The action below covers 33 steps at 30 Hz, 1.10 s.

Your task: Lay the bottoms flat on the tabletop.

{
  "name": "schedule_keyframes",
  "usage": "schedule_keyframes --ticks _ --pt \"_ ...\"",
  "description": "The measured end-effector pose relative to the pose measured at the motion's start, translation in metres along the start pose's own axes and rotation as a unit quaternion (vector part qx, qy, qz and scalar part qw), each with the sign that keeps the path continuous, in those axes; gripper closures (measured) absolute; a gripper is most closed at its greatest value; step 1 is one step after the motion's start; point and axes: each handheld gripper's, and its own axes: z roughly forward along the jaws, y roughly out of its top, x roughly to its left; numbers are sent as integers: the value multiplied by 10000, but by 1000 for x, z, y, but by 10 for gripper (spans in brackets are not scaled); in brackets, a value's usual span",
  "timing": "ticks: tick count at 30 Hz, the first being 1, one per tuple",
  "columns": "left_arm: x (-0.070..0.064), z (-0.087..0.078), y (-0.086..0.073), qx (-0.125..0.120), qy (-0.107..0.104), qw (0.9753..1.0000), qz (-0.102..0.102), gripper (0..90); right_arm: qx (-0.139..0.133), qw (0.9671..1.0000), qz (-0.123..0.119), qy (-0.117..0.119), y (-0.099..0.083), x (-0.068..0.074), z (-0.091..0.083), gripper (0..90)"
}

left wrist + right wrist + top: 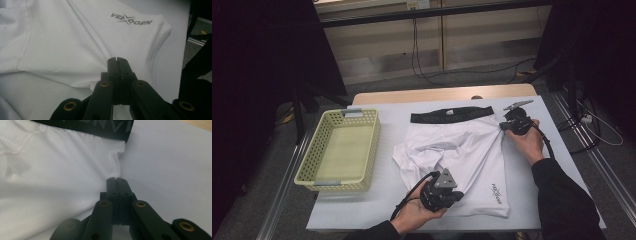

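White cloth covers the table [542, 165], and the white shorts [462, 150] lie spread at its middle, black waistband [452, 115] on the far side; a yellow basket [314, 177] sits just left of the shorts. The left gripper [116, 59] is pinched onto the shorts' near hem; the right gripper [116, 179] is pinched onto their side edge just below the waistband. Judging from this, a fold is being set up; next, both edges probably need lifting together, evenly, across the shorts.
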Motion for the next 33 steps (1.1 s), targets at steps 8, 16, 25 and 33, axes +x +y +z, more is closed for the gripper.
schedule_keyframes --ticks 8,16,25,33 --pt "16 -30 -17 -94 491 9988 4 674 -179 9995 -54 255 -2 13 -12 576" --pt "45 -64 -37 -254 1273 9908 -385 503 -397 9965 -384 628 -14 55 -40 498" --pt "51 -48 -53 281 1361 9900 -262 478 -447 9868 -897 1272 -50 105 -81 577" --pt "53 -45 -54 309 1345 9898 -359 527 -207 9909 -902 982 -89 109 -106 543"
